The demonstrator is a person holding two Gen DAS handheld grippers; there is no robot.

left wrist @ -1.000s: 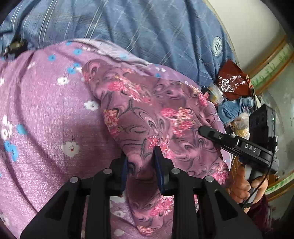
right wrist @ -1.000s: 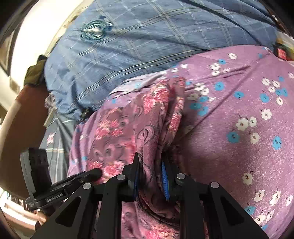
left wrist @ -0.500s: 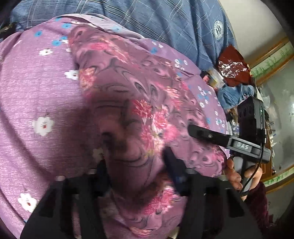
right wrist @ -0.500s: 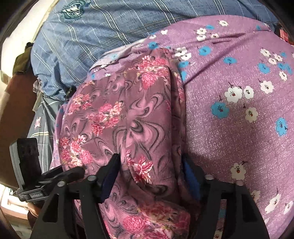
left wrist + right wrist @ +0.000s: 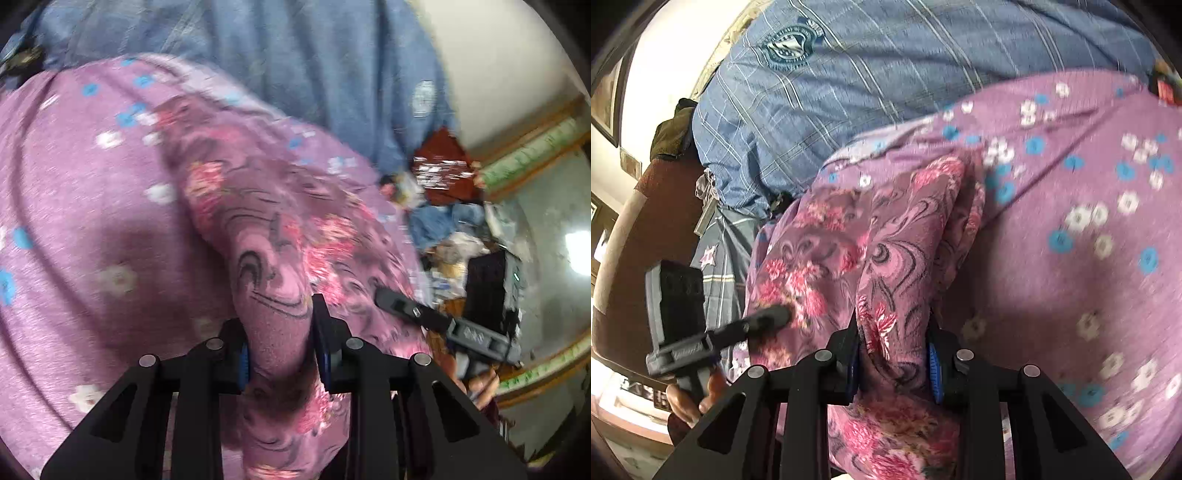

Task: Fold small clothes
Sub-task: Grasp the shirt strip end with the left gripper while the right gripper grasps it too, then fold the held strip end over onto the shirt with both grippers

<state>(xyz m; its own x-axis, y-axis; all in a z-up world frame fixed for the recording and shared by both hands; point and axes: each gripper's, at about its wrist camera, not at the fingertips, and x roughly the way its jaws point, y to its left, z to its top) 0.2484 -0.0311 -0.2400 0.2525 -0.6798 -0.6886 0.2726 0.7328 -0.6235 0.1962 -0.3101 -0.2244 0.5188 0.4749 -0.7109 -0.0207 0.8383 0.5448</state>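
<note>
A mauve garment with pink flowers and dark swirls (image 5: 280,221) lies bunched on a purple sheet with white and blue blossoms (image 5: 92,221). My left gripper (image 5: 277,321) has a thick roll of this garment between its blue pads; its jaws are closing and press on the cloth. In the right wrist view the same garment (image 5: 849,240) runs as a folded ridge into my right gripper (image 5: 893,328), whose jaws are also closing on it. Each view shows the other gripper's black fingers (image 5: 391,301) (image 5: 768,317) resting against the garment's side. The picture is motion-blurred.
A blue plaid cloth (image 5: 886,74) covers the surface behind the purple sheet (image 5: 1071,277). At the right of the left wrist view sit a red wrapper (image 5: 443,170), a blue cloth heap (image 5: 443,221) and clutter. A hand (image 5: 687,402) holds the left gripper's handle; brown furniture (image 5: 635,240) stands beyond.
Both pairs of jaws stood narrow on thin folds, spread wide half a second ago, and have narrowed again around thicker rolls of the garment. Both views shifted forward and back.
</note>
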